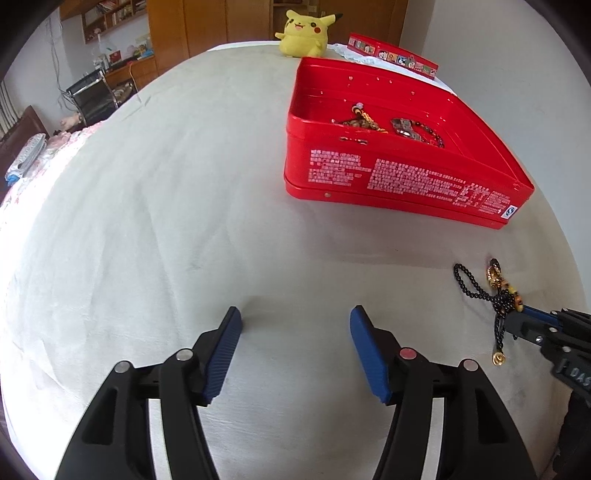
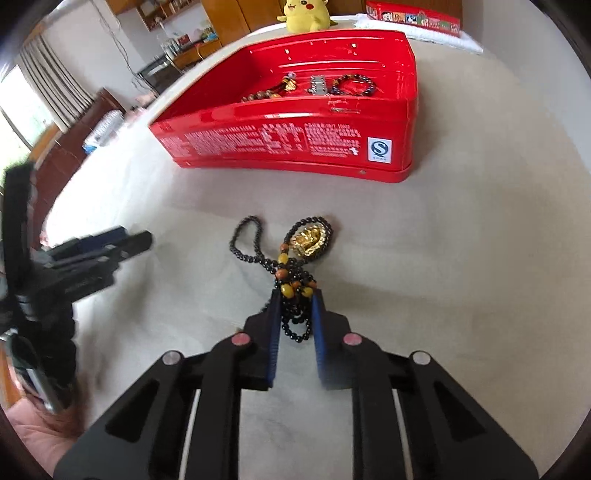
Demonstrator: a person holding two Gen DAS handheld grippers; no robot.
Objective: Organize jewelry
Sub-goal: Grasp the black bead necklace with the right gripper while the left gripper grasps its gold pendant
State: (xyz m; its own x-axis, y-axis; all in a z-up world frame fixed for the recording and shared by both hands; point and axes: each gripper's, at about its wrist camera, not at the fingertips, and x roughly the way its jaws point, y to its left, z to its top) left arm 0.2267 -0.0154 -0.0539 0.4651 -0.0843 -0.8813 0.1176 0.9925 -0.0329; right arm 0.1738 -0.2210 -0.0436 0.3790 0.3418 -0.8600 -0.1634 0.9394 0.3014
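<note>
A black bead necklace (image 2: 291, 266) with amber beads and a gold pendant (image 2: 308, 240) lies on the white cloth in front of an open red tin (image 2: 288, 144). My right gripper (image 2: 295, 295) is shut on the necklace's bunched strands. In the left wrist view the necklace (image 1: 495, 291) hangs from the right gripper (image 1: 517, 317) at the right edge. My left gripper (image 1: 295, 317) is open and empty, low over the cloth. The tin (image 1: 391, 177) holds several bracelets (image 1: 402, 129).
A yellow Pikachu plush (image 1: 303, 33) sits behind the tin, beside the tin's red lid (image 1: 391, 55) on a white cloth. The bed's left edge (image 1: 44, 166) drops to furniture. The left gripper (image 2: 92, 251) shows blurred at the left of the right wrist view.
</note>
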